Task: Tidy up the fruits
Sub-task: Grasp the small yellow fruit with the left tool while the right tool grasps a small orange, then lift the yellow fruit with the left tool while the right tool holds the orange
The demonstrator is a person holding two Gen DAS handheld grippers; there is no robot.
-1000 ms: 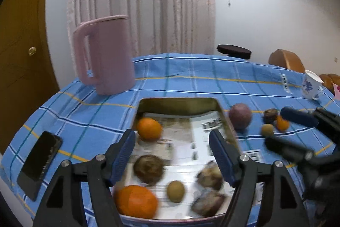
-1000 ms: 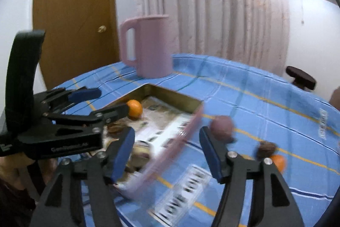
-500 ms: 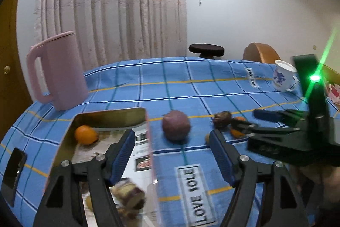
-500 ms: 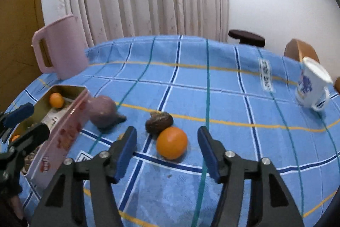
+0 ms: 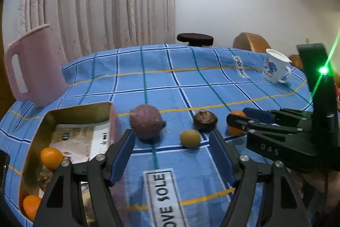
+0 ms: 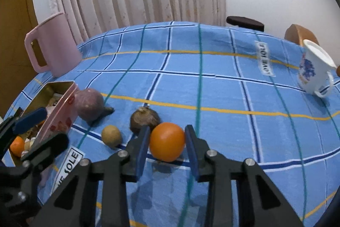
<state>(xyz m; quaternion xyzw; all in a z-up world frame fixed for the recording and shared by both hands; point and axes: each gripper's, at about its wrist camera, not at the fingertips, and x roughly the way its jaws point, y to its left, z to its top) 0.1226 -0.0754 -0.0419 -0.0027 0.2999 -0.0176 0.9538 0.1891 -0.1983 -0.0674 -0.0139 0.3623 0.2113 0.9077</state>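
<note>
Several fruits already sit in the shiny metal tin (image 5: 78, 112), two smooth oranges among them. Four wait on the checked cloth of the counter (image 6: 212, 86): a dull purple round fruit (image 6: 88, 104), a wrinkled brown one (image 6: 144, 118), a small tan oval (image 6: 111, 135) and a glossy orange (image 6: 167, 141). The right gripper (image 6: 166, 142) is closing its jaws around that orange. The left gripper (image 5: 173, 154) hangs spread, empty.

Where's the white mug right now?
The white mug stands at the far right of the blue tablecloth in both views, apart from the fruits, near the brown chair back.
</note>
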